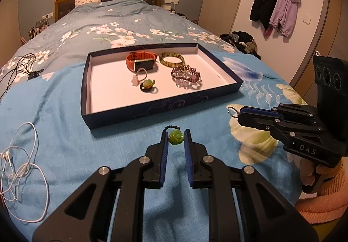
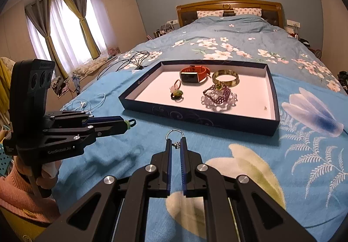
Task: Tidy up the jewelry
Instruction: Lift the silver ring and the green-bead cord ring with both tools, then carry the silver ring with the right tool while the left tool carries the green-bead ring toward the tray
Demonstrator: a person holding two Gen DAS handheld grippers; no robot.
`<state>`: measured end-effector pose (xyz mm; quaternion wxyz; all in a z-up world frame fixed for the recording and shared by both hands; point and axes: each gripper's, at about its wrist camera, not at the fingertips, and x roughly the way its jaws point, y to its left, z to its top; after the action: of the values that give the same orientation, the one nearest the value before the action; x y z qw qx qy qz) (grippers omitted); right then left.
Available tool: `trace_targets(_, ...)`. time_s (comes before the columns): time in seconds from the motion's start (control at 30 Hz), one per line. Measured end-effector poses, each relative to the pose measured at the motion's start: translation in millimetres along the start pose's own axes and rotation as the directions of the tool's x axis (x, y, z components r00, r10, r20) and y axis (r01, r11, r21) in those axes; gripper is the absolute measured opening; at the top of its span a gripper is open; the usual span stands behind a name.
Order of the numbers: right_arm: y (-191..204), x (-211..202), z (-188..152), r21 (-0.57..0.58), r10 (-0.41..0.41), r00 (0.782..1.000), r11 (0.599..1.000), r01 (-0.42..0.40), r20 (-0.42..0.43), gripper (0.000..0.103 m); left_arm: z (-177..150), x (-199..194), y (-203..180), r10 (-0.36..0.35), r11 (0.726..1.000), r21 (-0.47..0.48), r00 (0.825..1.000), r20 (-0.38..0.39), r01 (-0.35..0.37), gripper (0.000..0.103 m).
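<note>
So left gripper [image 1: 176, 136] is clamped on a green bead charm [image 1: 176, 137], right gripper [image 2: 175, 144] pinches a silver keyring [image 2: 175, 133], tray [image 1: 139, 112] just ahead of both w/ other jewelry.

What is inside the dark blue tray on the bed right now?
Inside the tray: an orange smartwatch, a green bangle, purple beaded bracelets, a pink ring and a green-stone ring. The near wall hides part of the floor.

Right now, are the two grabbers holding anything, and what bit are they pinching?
Yes. The left gripper pinches a green charm on its black cord. The right gripper pinches a silver ring by its small top.
</note>
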<state>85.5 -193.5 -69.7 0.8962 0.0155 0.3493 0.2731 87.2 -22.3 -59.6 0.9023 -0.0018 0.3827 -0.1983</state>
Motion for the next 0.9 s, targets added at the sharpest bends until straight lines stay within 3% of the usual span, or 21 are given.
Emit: trace_targets(0.9, -4.0, -8.0, 19.8, -0.014, -0.015, 0.998, 1.000, 0.015, 0.059, 0.006, 22.6, -7.0, -3.1, -0.013, 1.000, 0.013, 0.998, 0.060, 0.012, 0.015)
